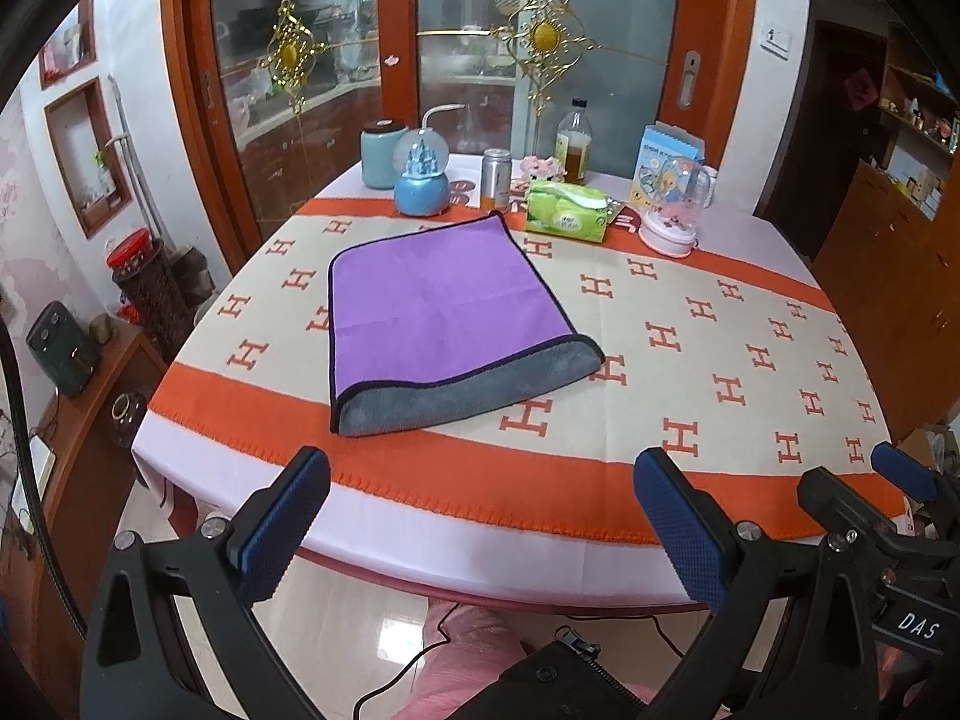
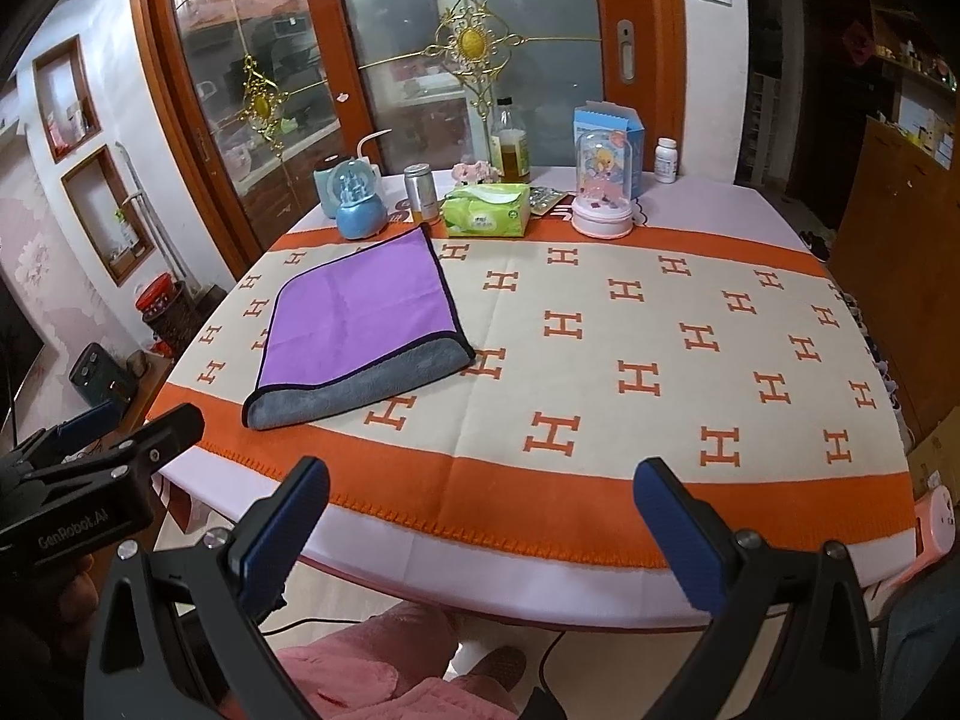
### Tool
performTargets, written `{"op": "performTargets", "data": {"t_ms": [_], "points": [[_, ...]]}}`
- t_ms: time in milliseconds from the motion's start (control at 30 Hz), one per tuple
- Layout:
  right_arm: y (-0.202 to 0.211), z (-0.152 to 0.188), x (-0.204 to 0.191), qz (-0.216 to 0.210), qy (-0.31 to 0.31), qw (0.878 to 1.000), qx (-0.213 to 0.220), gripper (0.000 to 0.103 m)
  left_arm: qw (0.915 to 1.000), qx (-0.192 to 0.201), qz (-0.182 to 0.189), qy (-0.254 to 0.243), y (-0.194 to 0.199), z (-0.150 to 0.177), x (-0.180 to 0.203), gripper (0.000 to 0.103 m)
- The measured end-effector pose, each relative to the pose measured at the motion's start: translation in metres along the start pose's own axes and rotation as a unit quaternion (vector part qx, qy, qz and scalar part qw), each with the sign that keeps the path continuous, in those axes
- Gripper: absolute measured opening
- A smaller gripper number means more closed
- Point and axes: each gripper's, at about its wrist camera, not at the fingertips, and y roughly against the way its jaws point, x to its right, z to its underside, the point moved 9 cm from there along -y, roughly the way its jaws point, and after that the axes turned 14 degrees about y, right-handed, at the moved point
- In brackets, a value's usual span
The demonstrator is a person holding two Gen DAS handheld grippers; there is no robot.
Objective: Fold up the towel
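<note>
Towel [image 1: 447, 318] lies ahead on table [image 1: 720, 480], left of centre — nearer left gripper [image 1: 480, 534] than right gripper [image 2: 480, 540]; both spread wide, empty.

Cabinet [image 1: 468, 42] contents blurred behind glass, pill bottle [image 2: 666, 159] label unreadable

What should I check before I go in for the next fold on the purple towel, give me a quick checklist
1. Left tongs open, holding nothing: ok.
2. Right tongs open, holding nothing: ok.
3. Towel folded once, lying flat, grey underside showing along the near edge: ok.
4. Layers aligned: not ok, the purple layer stops short of the grey.
5. Far corner free of the blue snow globe: cannot tell, they look very close.
6. Tablecloth flat around the towel: ok.
</note>
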Motion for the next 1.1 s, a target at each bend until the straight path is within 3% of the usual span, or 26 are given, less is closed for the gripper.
{"op": "performTargets", "data": {"t_ms": [667,1100], "points": [[-0.076,-0.056,-0.008,-0.035,0.091,0.994,0.044,0.101,0.9966,-0.053,-0.043,0.047,-0.092,-0.028,-0.051,0.101],[-0.152,-0.091,-0.022,-0.029,0.190,0.981,0.035,0.100,0.9953,-0.084,-0.046,0.017,-0.163,-0.058,-0.083,0.101]]}}
